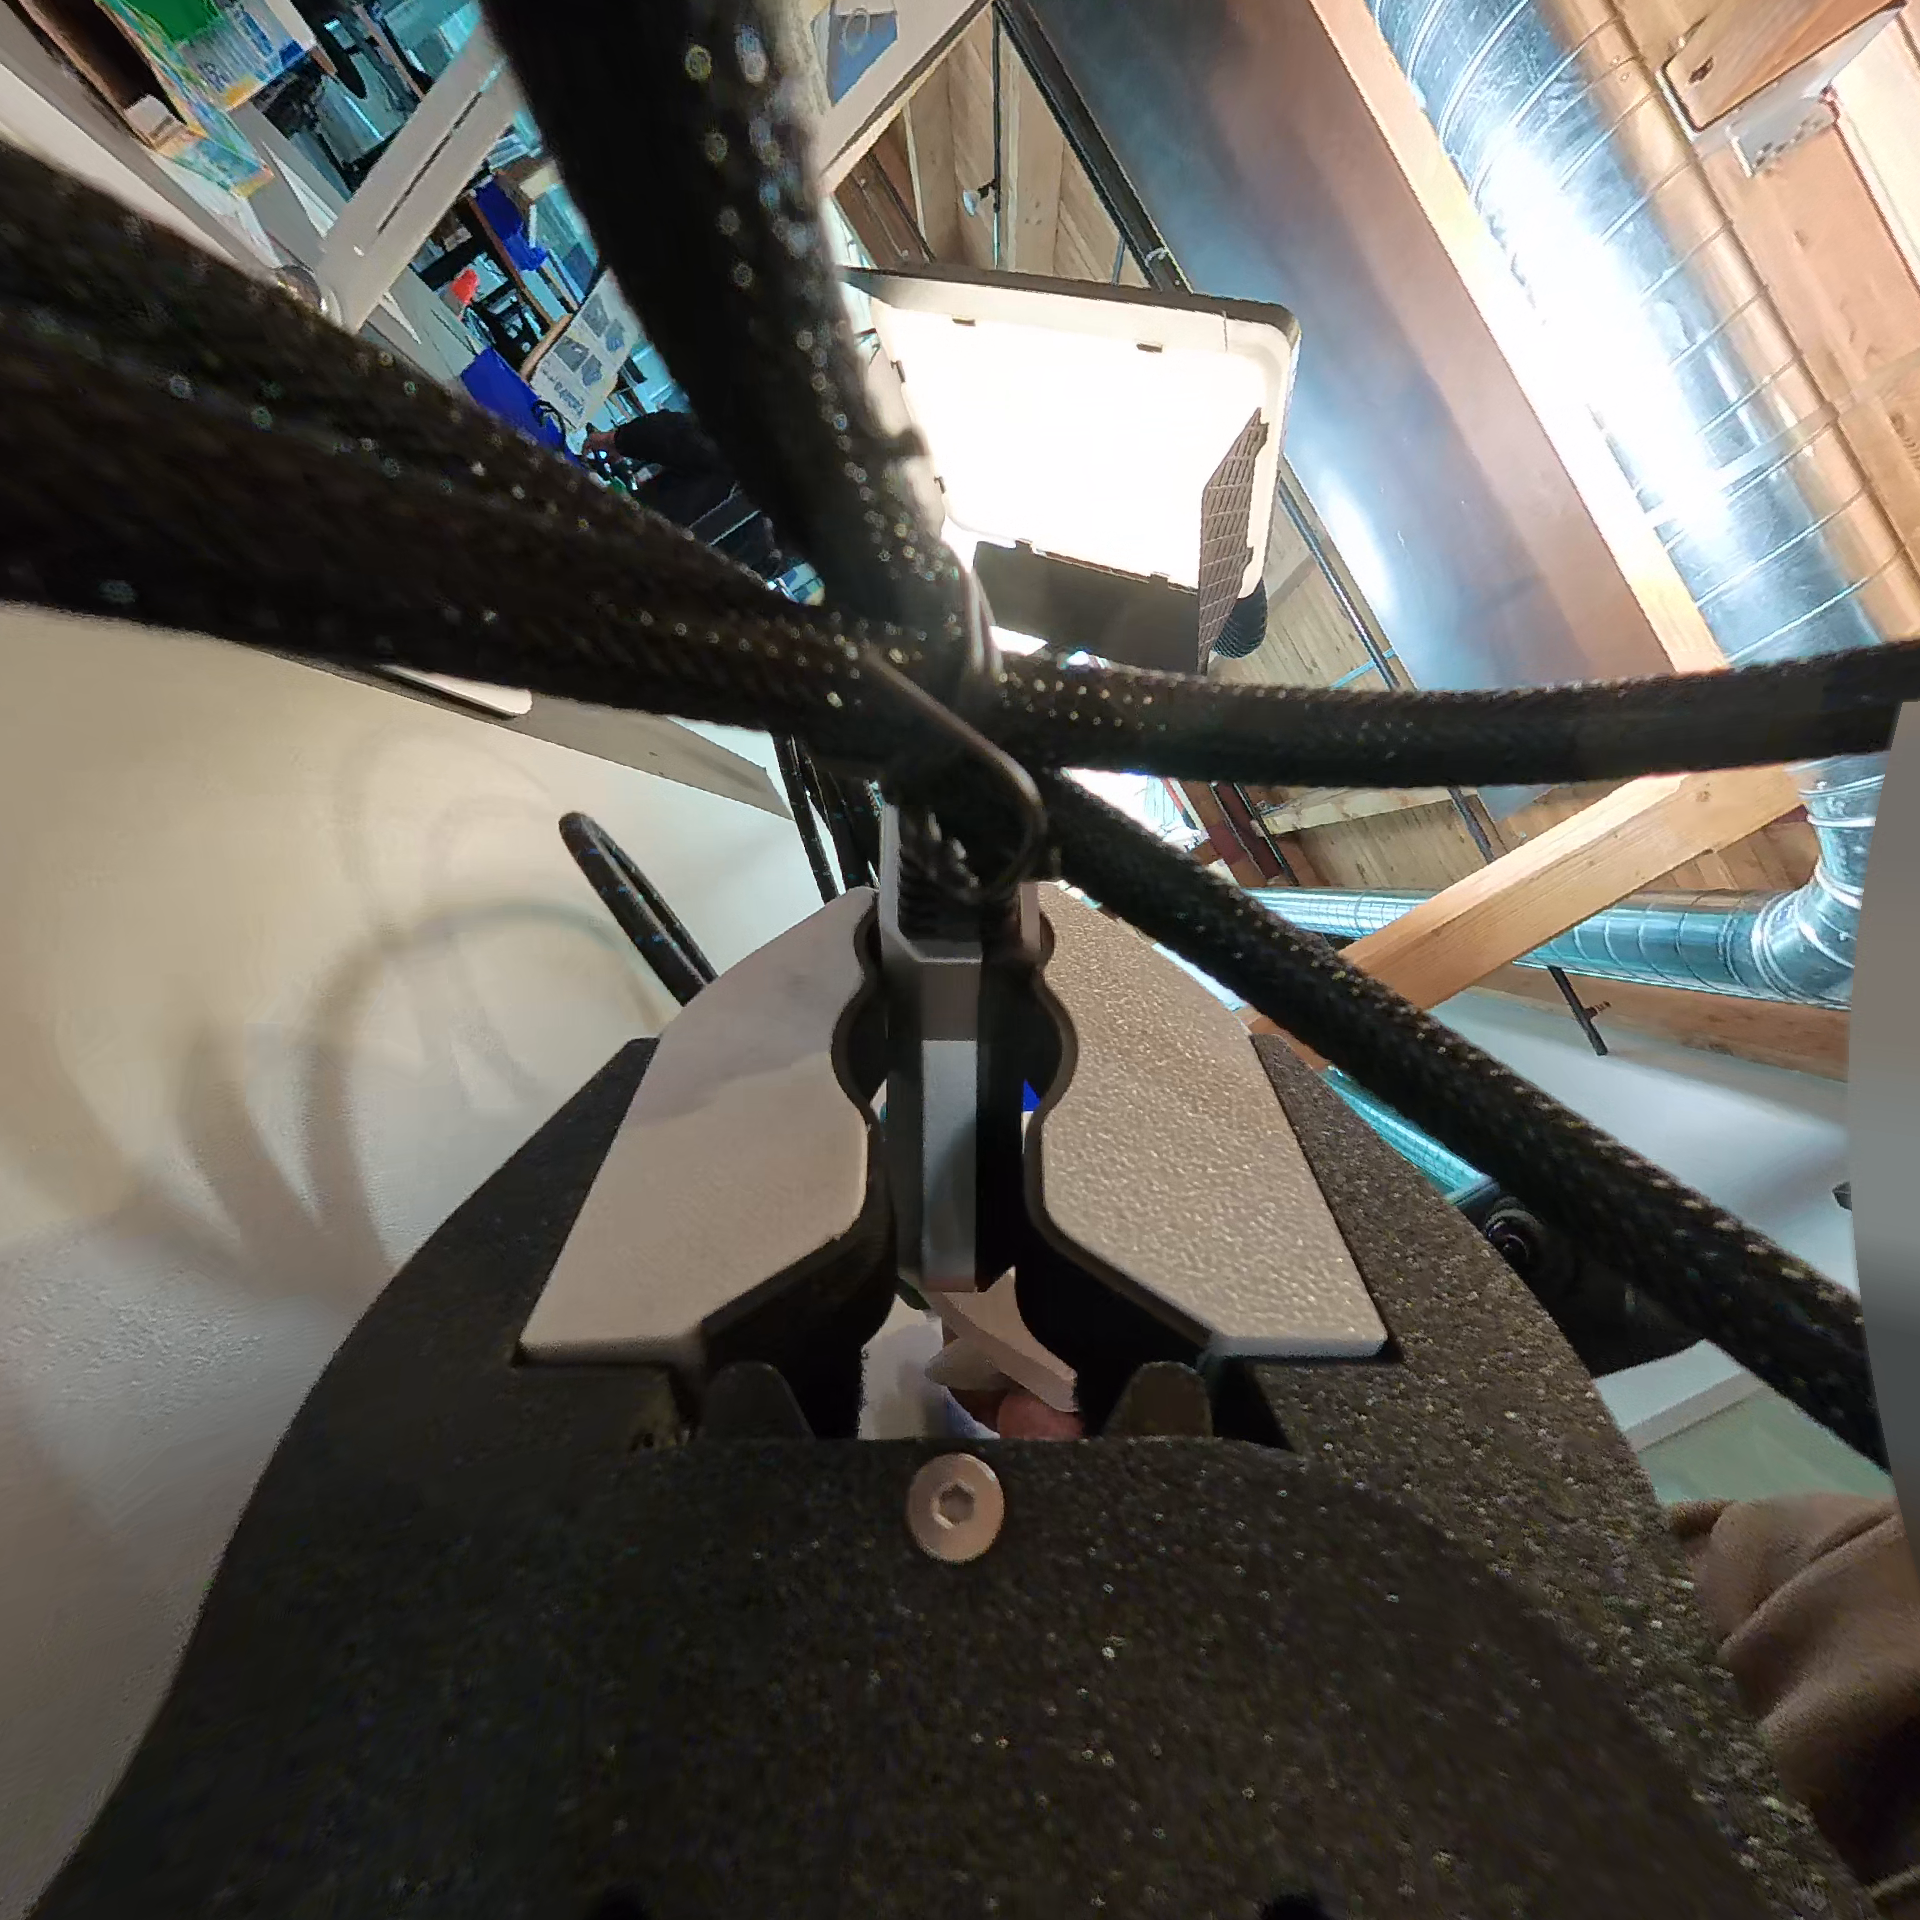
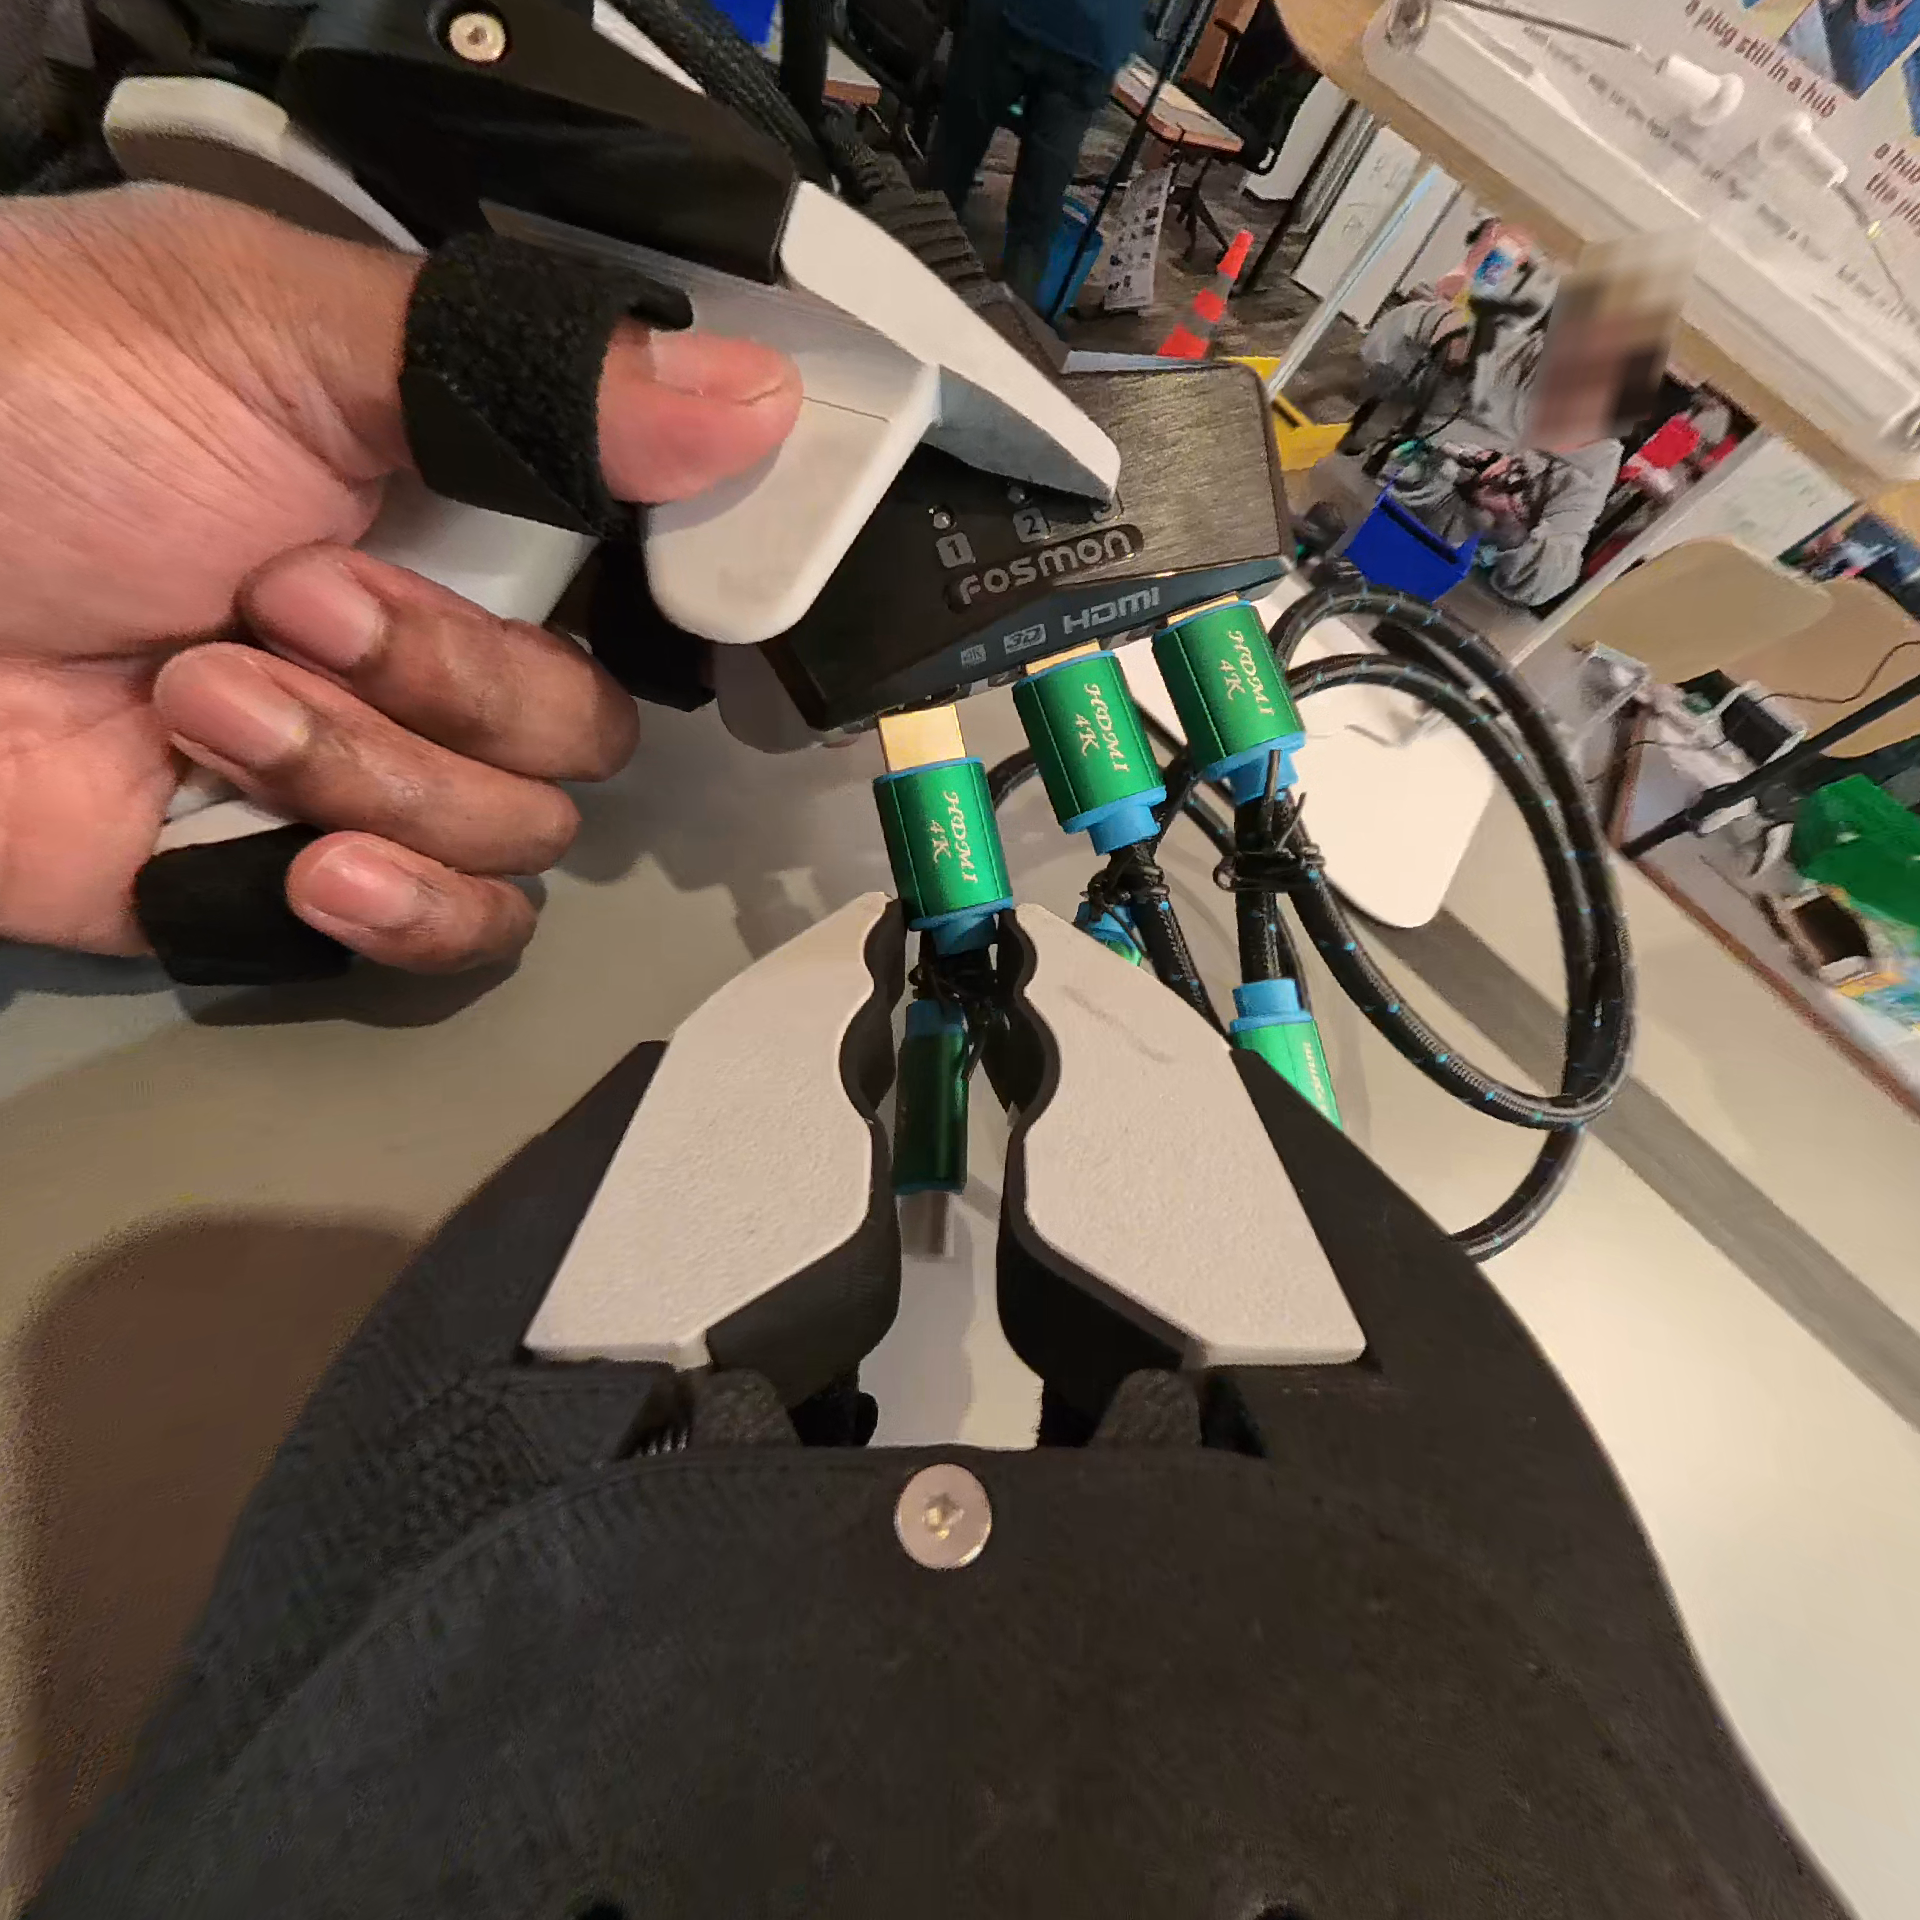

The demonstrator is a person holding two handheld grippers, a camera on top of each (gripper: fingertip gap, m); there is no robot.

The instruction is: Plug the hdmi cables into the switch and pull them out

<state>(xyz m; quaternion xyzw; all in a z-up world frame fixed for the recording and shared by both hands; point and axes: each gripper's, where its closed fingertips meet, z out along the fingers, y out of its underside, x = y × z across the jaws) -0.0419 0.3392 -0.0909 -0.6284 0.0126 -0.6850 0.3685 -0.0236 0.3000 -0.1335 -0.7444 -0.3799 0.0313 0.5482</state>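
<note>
Green plug [image 2: 940,842] clamped in right hand-held gripper [image 2: 951,920]

Left hand-held gripper [image 1: 961,935] clamped narrowly, right hand-held gripper [image 2: 951,935] likewise, fingers gripping

You're in a workshop/lab: exposed wood beams [image 1: 1558,862] & metal ducting [image 1: 1621,343] overhead, lit LED panel [image 1: 1081,416], orange cone [image 2: 1210,301], blue bins [image 2: 1403,545], cluttered shelves [image 1: 197,94], pale counter [image 2: 1662,1403].
</note>
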